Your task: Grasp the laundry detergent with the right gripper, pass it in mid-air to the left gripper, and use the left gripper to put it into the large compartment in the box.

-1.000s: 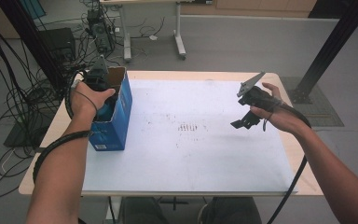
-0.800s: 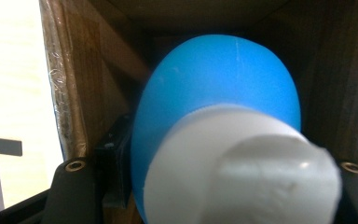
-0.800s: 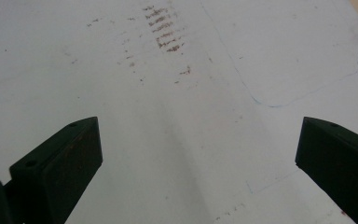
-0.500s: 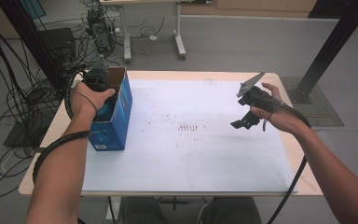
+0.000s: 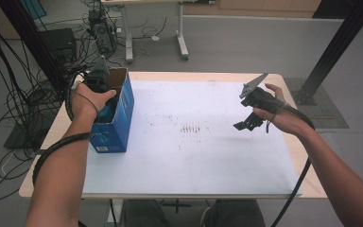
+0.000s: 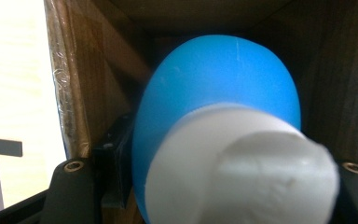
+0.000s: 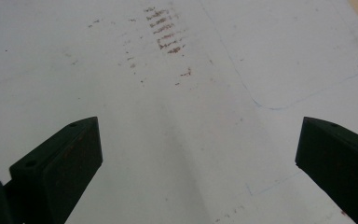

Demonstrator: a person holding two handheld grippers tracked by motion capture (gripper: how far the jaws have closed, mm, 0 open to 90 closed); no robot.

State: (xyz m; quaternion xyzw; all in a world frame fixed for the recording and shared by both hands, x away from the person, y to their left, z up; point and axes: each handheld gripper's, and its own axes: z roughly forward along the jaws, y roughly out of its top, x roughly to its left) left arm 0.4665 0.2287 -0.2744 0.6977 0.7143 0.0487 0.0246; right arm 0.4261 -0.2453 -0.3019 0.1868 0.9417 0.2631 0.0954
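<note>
1. My left tool is down inside the open top of the blue cardboard box, which stands upright near the left edge of the desk.
2. Left gripper view: the jaws are clenched on a blue rounded object with a white end, one jaw on each flank. It sits deep between the brown inner walls, so the box hides it from above; I can't tell what it is exactly.
3. Grip stays low in the box, presumably to lift the object straight out past the walls.
4. My right tool hovers over the right side of the desk, jaws released and empty, parked clear of the box.
5. Versus the earlier frames: no visible change; both hands and the box are where they were.
</note>
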